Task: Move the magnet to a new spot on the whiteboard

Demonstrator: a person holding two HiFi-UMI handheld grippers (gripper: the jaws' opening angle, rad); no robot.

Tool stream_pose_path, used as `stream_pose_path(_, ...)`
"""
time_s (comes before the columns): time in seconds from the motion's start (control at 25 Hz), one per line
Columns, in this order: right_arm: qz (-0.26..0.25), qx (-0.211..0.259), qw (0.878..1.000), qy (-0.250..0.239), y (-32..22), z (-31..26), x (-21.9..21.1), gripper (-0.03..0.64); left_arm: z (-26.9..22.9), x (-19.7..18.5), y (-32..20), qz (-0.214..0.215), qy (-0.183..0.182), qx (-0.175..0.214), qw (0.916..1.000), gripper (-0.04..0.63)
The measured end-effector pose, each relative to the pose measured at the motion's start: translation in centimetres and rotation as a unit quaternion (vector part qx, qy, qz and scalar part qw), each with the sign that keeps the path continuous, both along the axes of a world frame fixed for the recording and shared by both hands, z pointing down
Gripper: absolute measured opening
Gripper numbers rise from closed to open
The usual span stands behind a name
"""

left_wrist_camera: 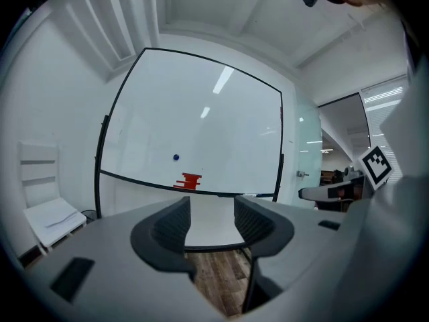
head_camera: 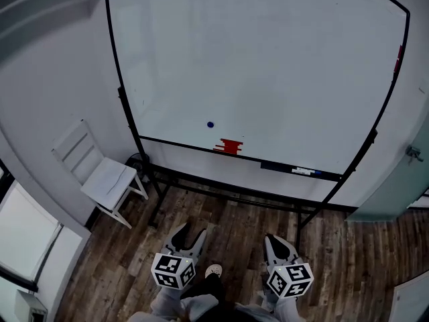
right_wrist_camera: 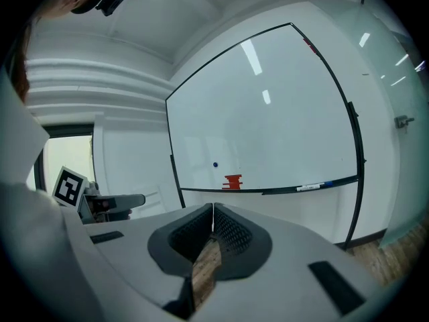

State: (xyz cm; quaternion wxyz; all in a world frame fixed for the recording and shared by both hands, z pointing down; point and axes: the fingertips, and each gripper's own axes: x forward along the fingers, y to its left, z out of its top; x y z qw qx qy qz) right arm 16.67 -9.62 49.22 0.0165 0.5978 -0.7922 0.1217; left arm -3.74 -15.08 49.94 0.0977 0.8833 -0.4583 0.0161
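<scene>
Facing whiteboard [head_camera: 268,59] from well back, over wood floor [head_camera: 234,213]. Holding left tongs [head_camera: 190,235] low, with jaws well apart and nothing gripped; only floor and whiteboard seen between them. Holding right tongs [head_camera: 277,241] alongside, apart from left tongs, with jaws pressed together at tips and nothing between.

Noted on whiteboard: blue magnet [head_camera: 210,124], left of centre, just above bottom edge, well apart from both tongs. Noted on tray [head_camera: 268,162] along bottom edge: red item [head_camera: 228,146], kind not discernible, just below and right of magnet; marker [head_camera: 303,171] further right. Noted left of whiteboard: white chair [head_camera: 100,176] against wall.
</scene>
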Motion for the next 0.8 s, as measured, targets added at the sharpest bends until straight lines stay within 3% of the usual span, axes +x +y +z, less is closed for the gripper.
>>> stream_pose_path(0.32, 0.016, 0.002, 1.0, 0.008, -7.1, -1.9, 1.5, 0.029, -2.3, 1.8, -8.2, 0.011, 0.006, 0.011, 0.9999, 0.197)
stream_pose_path(0.8, 0.019, -0.006, 1.0, 0.008, -16.2, -1.5, 1.7, 0.029, -1.5, 2.9, -17.1, 0.03, 0.005, -0.003, 0.9995, 0.198)
